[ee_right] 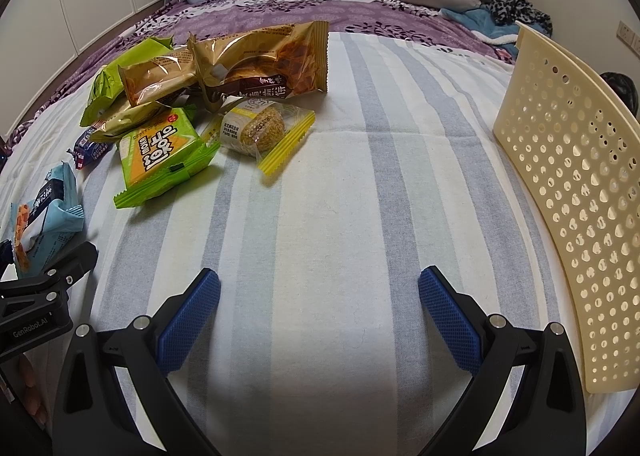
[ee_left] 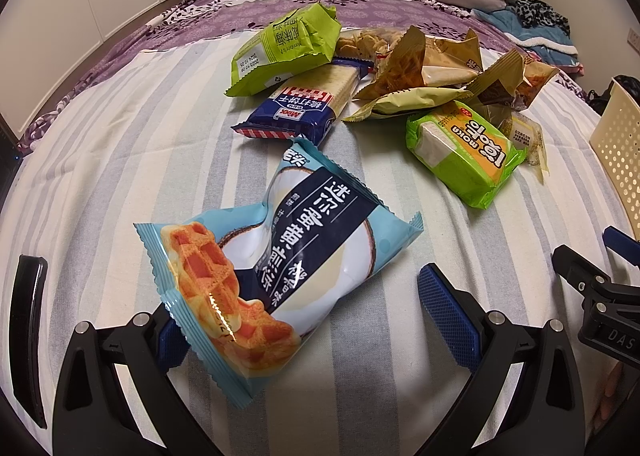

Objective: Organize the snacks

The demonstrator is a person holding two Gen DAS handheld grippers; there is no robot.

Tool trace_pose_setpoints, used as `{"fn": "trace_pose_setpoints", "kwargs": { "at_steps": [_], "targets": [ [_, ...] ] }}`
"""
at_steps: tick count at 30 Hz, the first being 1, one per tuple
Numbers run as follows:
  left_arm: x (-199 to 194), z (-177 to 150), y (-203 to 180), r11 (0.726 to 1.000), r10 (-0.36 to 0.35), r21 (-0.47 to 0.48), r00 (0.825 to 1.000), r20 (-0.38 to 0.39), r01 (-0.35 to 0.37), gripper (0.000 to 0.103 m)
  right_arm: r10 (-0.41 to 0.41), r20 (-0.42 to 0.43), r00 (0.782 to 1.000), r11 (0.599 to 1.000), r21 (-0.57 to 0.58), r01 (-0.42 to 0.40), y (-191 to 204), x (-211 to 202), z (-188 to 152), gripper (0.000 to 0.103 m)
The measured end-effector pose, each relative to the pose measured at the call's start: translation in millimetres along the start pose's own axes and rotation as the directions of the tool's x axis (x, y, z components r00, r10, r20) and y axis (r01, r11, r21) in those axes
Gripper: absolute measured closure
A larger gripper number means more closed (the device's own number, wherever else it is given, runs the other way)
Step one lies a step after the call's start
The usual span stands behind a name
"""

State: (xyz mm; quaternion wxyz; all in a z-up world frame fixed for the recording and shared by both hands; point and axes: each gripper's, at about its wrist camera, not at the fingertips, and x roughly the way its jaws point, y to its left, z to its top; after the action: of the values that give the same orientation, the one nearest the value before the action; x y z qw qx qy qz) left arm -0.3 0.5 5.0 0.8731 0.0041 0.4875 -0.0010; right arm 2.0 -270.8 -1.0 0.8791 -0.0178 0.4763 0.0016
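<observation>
Bedroom setup, snacks spread on a bed (ee_right: 340,184) with a striped sheet, folded clothes piled at the far end. Left gripper (ee_left: 312,316) has its fingers spread wide, straddling the near end of a blue waffle packet (ee_left: 276,268); the left pad looks tucked under the packet's corner, the right pad stands clear of it, nothing clamped yet. Right gripper (ee_right: 320,316) is open too, hovering over bare sheet, empty. Cream perforated basket (ee_right: 572,196) sits just to its right, likely the drop point. Rest of the pile is further back: green cracker pack (ee_left: 460,152), navy biscuit sleeve (ee_left: 304,104), lime bag (ee_left: 284,44), gold wrappers (ee_left: 424,68), small clear-wrapped rice ball (ee_right: 260,128). Waffle packet reads as light, puffy with air, glossy film so probably slippery, and the contents crush easily. I'd pinch across the narrow waist mid-pack or on a crimped end seal, light squeeze only. Soft mattress gives, so pressing down won't help
</observation>
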Motion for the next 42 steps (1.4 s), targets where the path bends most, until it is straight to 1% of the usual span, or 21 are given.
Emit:
{"fn": "trace_pose_setpoints", "kwargs": {
  "at_steps": [4, 9, 12, 16, 19, 23, 27, 30, 33, 36, 40, 42],
  "targets": [
    [-1.0, -1.8, 4.1, 1.000, -0.018, 0.002, 1.000, 0.004, 0.018, 0.002, 0.025, 0.010, 1.000, 1.000, 0.004, -0.025, -4.7, -3.9, 0.8, 0.005],
    [-12.3, 5.7, 20.0, 0.999, -0.026, -0.042, 0.999, 0.026, 0.027, 0.002, 0.104, 0.031, 0.994, 0.992, 0.075, -0.106, -21.2, -9.3, 5.9, 0.005],
    [-22.9, 14.1, 27.1, 0.999, -0.013, -0.050, 0.998, 0.058, 0.016, 0.002, 0.126, 0.066, 0.990, 0.986, 0.103, -0.132, -28.6, -14.8, 12.9, 0.005],
    [-35.8, 22.9, 34.1, 0.998, -0.024, -0.059, 0.996, 0.090, 0.029, 0.002, 0.144, 0.137, 0.980, 0.981, 0.110, -0.160, -29.5, -28.6, 23.0, 0.005],
    [-42.8, 23.1, 38.4, 0.997, -0.042, -0.059, 0.994, 0.098, 0.047, 0.002, 0.166, 0.179, 0.970, 0.976, 0.108, -0.187, -28.0, -38.8, 25.9, 0.005],
    [-52.0, 18.5, 45.0, 0.996, -0.054, -0.059, 0.993, 0.102, 0.060, 0.002, 0.200, 0.204, 0.958, 0.968, 0.109, -0.226, -27.8, -43.8, 27.4, 0.005],
    [-62.4, 16.5, 57.0, 0.990, -0.097, -0.090, 0.989, 0.109, 0.107, 0.002, 0.220, 0.219, 0.951, 0.962, 0.111, -0.248, -27.5, -46.9, 27.2, 0.005],
    [-66.2, 19.6, 61.2, 0.987, -0.123, -0.090, 0.984, 0.127, 0.135, 0.002, 0.235, 0.231, 0.944, 0.959, 0.102, -0.263, -24.6, -48.8, 27.8, 0.005],
    [-65.5, 25.4, 66.0, 0.989, -0.120, -0.071, 0.983, 0.137, 0.130, 0.002, 0.244, 0.239, 0.940, 0.959, 0.085, -0.271, -21.5, -52.0, 28.9, 0.005],
    [-65.5, 34.8, 74.9, 0.987, -0.119, -0.087, 0.982, 0.148, 0.133, 0.002, 0.245, 0.250, 0.937, 0.959, 0.076, -0.272, -19.5, -53.5, 32.5, 0.005],
    [-66.2, 55.3, 79.7, 0.986, -0.125, -0.090, 0.976, 0.179, 0.143, 0.002, 0.241, 0.262, 0.935, 0.961, 0.073, -0.268, -17.0, -54.3, 39.2, 0.005],
    [-63.1, 66.5, 80.0, 0.984, -0.140, -0.086, 0.973, 0.185, 0.158, 0.002, 0.237, 0.268, 0.934, 0.962, 0.069, -0.264, -16.4, -54.6, 43.6, 0.005]
  ]
}}
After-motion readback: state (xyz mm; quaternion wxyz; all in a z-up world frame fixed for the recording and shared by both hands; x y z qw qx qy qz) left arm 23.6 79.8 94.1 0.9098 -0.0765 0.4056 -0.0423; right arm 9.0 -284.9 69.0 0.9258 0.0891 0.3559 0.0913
